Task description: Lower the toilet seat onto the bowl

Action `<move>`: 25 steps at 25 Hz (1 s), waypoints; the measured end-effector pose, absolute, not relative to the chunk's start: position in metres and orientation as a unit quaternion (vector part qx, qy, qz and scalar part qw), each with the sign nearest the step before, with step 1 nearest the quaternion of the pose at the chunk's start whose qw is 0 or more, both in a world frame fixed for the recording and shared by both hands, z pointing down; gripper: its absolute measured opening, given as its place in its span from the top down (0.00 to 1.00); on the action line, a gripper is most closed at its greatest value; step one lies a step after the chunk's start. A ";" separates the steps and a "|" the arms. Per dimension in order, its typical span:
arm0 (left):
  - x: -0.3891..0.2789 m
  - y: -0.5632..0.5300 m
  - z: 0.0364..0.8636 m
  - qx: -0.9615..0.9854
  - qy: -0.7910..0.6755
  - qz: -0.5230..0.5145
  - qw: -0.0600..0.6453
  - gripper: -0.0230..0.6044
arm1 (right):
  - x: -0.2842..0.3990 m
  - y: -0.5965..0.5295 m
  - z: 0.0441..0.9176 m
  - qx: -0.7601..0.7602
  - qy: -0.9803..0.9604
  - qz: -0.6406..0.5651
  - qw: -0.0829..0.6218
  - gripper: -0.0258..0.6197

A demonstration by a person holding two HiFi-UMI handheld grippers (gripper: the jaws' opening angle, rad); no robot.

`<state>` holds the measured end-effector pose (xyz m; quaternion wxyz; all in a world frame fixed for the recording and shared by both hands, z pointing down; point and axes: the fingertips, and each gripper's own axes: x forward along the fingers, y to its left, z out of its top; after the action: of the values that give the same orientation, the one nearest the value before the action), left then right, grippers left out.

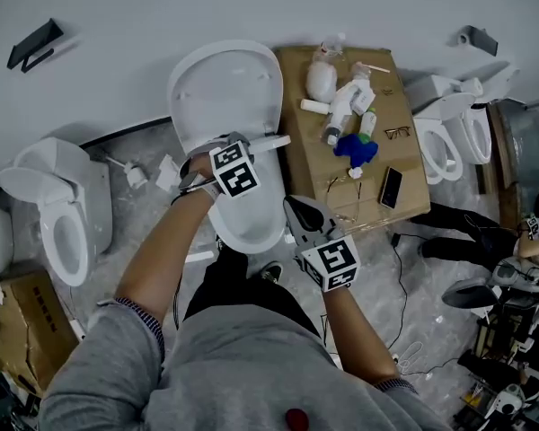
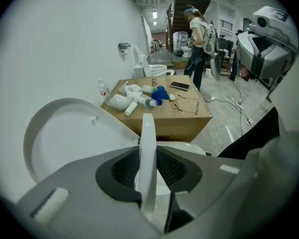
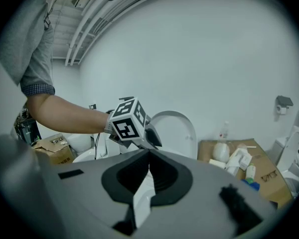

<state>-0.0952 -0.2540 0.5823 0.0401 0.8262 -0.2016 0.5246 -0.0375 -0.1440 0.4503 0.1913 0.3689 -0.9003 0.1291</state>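
Toilet seat (image 2: 148, 143) stands tilted just in front of the raised lid (image 1: 225, 88), its thin edge clamped in the left tool (image 1: 198, 171); right tool (image 1: 298, 214) pinches its rim farther from the lid.

Looked like a workshop or test hall rather than a home bathroom: kept a left toilet (image 1: 61, 218), a middle toilet (image 1: 226, 92) and right toilets (image 1: 451, 142) standing loose in a row on a grey floor (image 1: 144, 155) along a bare white wall (image 1: 251, 7). Used a cardboard box (image 1: 410, 194) as a makeshift table for plastic bottles (image 1: 346, 106), a phone (image 1: 390, 187) and glasses (image 1: 397, 134), beside cables (image 1: 404, 272) trailing over the floor. Opened further back onto a long hall with another person (image 2: 197, 44) and bulky grey equipment (image 2: 266, 41).
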 end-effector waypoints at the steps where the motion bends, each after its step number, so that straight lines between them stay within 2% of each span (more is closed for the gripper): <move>1: -0.094 -0.249 0.584 0.826 -0.201 0.525 0.042 0.78 | -0.036 -0.140 0.451 0.368 -0.901 0.130 0.191 0.94; 25: -0.057 -0.146 0.624 0.819 -0.199 0.532 0.083 0.77 | -0.002 -0.074 0.471 0.331 -0.914 0.131 0.194 0.94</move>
<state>-0.0574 -0.1462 0.6241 0.0826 0.8190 -0.1993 0.5317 -0.0015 -0.0735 0.4706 0.1937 0.3311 -0.9142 0.1308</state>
